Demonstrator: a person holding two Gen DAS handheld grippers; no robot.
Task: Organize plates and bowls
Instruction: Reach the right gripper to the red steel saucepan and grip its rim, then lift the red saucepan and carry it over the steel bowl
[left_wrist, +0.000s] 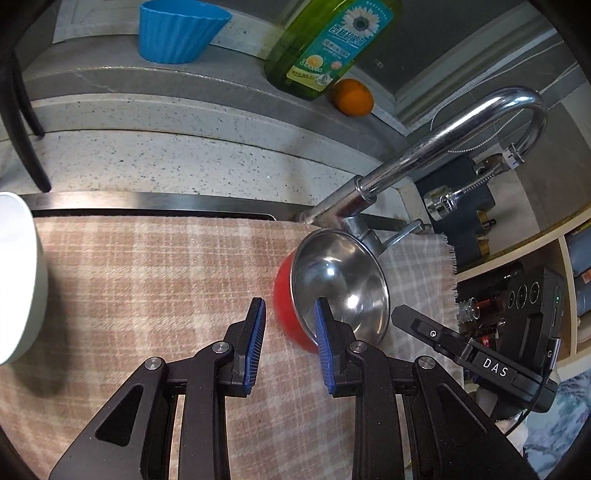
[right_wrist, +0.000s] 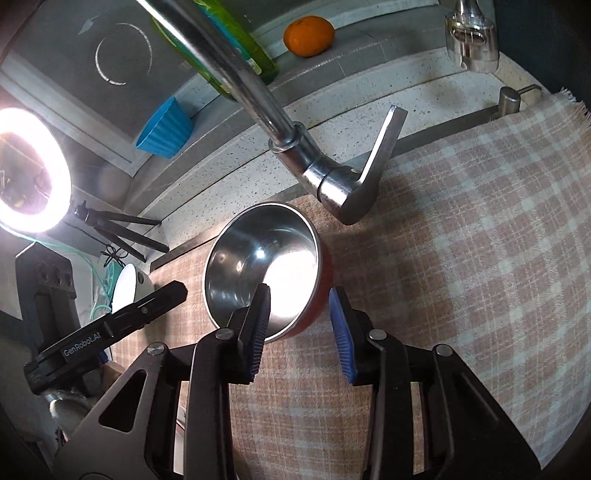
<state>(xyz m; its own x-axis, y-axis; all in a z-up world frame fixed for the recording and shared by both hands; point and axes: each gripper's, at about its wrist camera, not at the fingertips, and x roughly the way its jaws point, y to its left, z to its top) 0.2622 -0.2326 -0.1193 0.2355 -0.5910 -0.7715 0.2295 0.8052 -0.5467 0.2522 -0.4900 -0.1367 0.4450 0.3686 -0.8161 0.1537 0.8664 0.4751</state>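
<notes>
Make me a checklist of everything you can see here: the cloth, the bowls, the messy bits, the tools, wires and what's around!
Surface: checked cloth laid flat beside a speckled counter.
Job's things: red bowl with steel inside on the cloth; white bowl at the cloth's edge.
Clutter: blue cup, green soap bottle, orange on the ledge.
Grippers: left tool open, empty, one pad at the red bowl's rim; right tool straddling the rim, not clamped.
Cables: green cord near the ring light.
Surroundings: tap over the cloth; shelves.
</notes>
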